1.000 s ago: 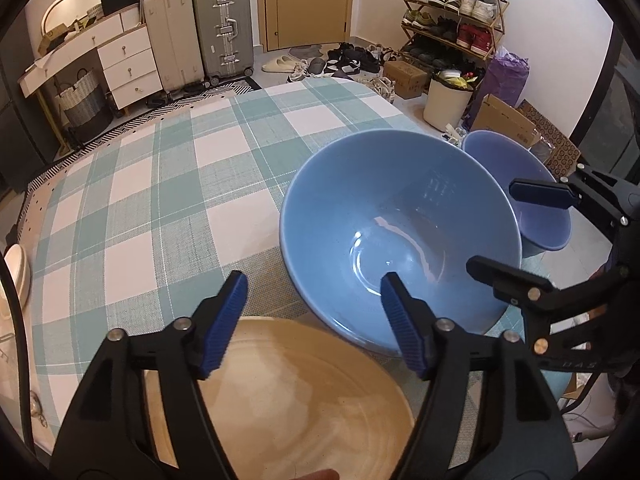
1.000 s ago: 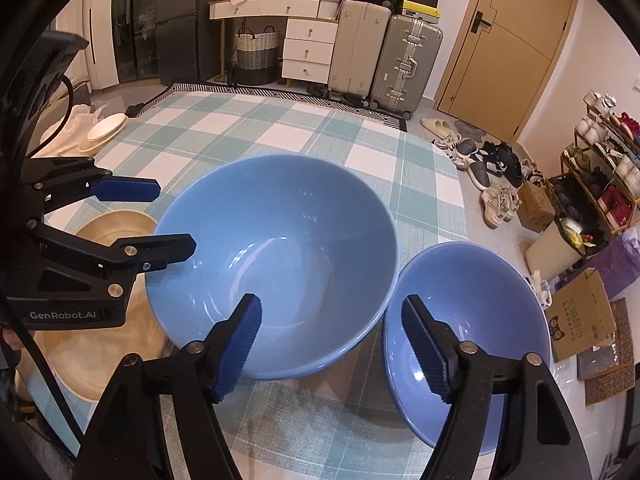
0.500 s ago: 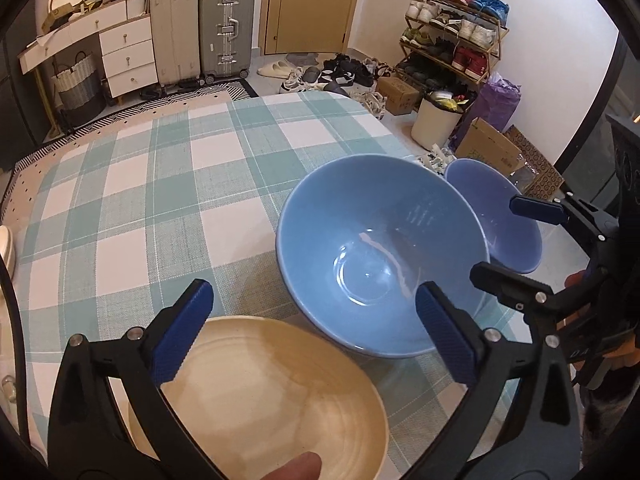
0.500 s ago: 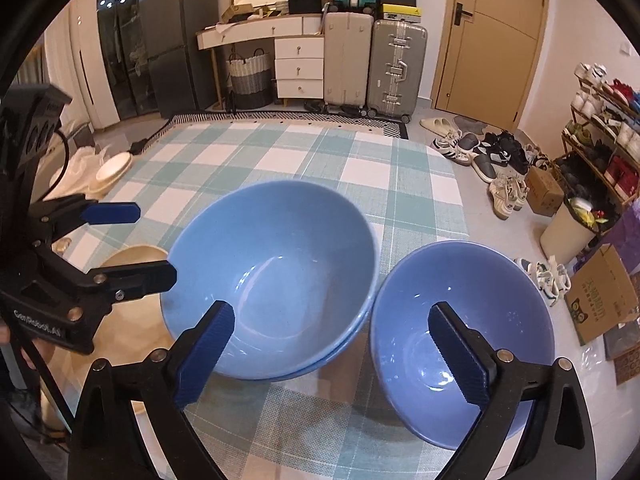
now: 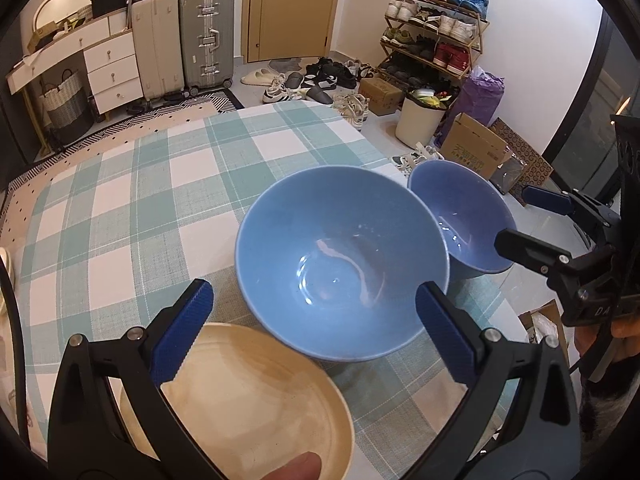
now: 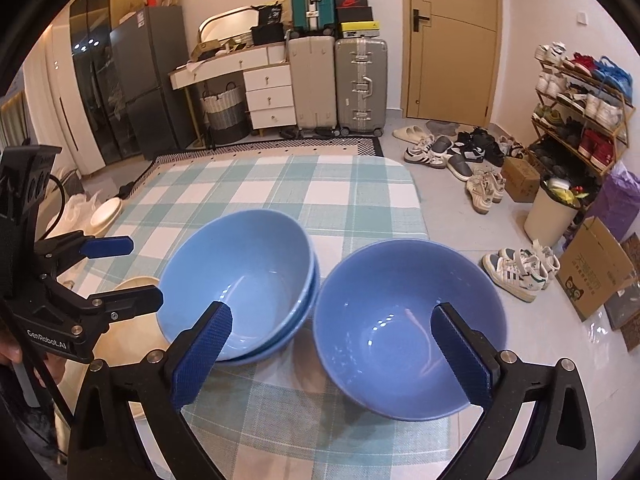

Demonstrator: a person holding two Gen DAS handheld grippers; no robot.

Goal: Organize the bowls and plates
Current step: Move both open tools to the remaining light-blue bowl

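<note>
While both pairs of fingers stand wide apart and hold nothing, the right gripper (image 6: 332, 354), its jaws opening the last bit, is the nearer one to the single round glossy blue bowl (image 6: 408, 328). This bowl stands on the desk with the green-and-white checked cloth (image 6: 280, 184), just beside the stacked pair of blue bowls (image 6: 240, 276), directly ahead of and below the right fingers. The left gripper (image 5: 312, 336) hangs over the round beige plate (image 5: 248, 400), with the stack in front of it. I judge the single bowl should go onto the stack, towards the left.
</note>
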